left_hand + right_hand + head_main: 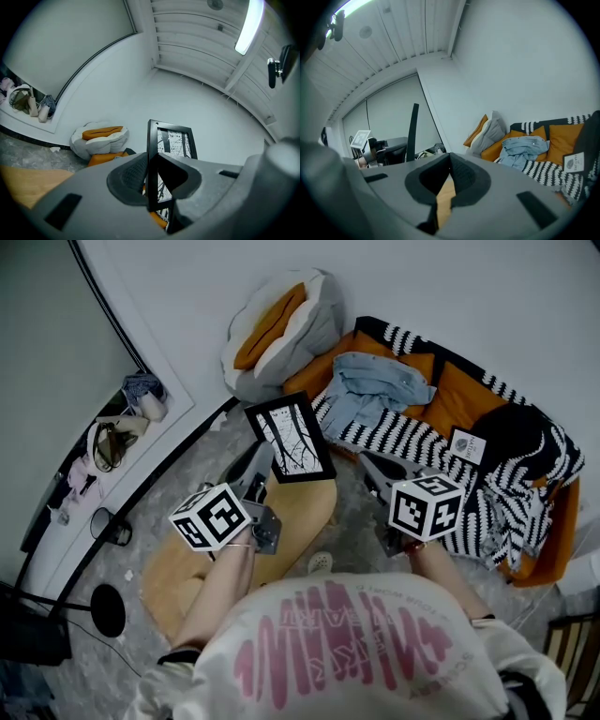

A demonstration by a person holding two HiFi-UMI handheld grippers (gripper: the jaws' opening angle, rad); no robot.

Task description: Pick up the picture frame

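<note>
Standing on edge, the picture frame (291, 439) is clamped by one side rail between the pads of the left gripper (260, 467) and is judged clear of the wooden table (305, 514). In the left gripper view its long axis is seen rising toward 12 o'clock from the jaws. The right gripper (377, 474), at 3 o'clock of the frame, is seen with jaws together on nothing. Both grippers are held about level.

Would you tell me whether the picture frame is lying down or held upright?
Held upright: the left gripper clamps the picture frame by its edge, vertical between the jaws.
</note>
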